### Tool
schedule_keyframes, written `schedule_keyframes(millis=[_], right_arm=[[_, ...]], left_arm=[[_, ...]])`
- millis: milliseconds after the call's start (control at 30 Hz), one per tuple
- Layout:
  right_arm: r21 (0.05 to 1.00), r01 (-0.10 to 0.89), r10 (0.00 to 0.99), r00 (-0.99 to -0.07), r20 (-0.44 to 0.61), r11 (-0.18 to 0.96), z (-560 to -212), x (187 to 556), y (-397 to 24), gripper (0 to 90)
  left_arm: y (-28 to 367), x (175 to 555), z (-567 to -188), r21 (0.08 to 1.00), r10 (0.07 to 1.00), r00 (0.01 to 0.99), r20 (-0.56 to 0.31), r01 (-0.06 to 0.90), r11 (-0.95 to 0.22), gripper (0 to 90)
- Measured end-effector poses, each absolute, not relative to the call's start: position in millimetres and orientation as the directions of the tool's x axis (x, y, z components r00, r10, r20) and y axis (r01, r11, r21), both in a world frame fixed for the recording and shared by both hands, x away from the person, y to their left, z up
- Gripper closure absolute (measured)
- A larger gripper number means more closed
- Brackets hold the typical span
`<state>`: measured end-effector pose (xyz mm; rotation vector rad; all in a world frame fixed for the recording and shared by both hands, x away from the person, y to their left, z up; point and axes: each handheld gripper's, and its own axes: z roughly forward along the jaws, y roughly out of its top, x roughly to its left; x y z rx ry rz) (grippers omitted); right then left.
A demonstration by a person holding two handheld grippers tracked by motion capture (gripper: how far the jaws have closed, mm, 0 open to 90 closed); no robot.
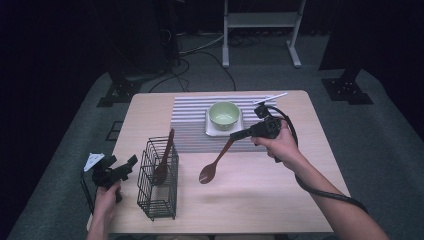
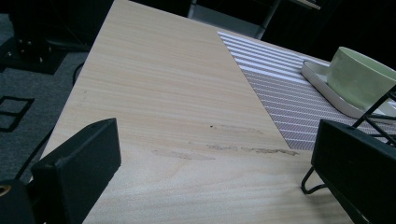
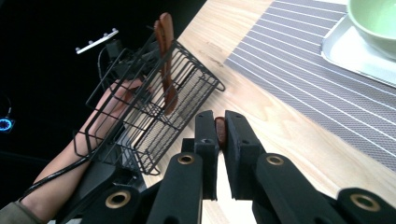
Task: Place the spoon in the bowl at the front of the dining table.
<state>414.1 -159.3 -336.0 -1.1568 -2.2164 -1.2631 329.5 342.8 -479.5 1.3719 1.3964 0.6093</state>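
Right gripper (image 1: 235,135): jaws clenched on the handle of a wooden spoon (image 1: 212,166), which hangs tilted above bare table (image 1: 260,200) between the wire basket (image 1: 158,179) and the striped mat (image 1: 190,125). Left gripper (image 1: 120,167): jaws apart, holding nothing, near the table's left edge beside the basket. The right gripper view shows the spoon's end (image 3: 220,132) between the pads; the high view shows 1 more utensil (image 1: 163,161) standing in the basket.

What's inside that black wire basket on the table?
The wire basket holds one brown wooden utensil, leaning with its handle sticking out the top. Its lower end is blurred behind the mesh, so its kind is unclear.
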Motion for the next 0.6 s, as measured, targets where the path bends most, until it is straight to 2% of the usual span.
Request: schedule_keyframes(millis=[600], right_arm=[[0.546, 0.816, 0.542, -0.552, 0.633, 0.193, -345, 440, -182, 83.5]], left_arm=[[343, 329, -479, 0.89, 0.931, 0.195, -0.308, 0.404, 0.21, 0.5]])
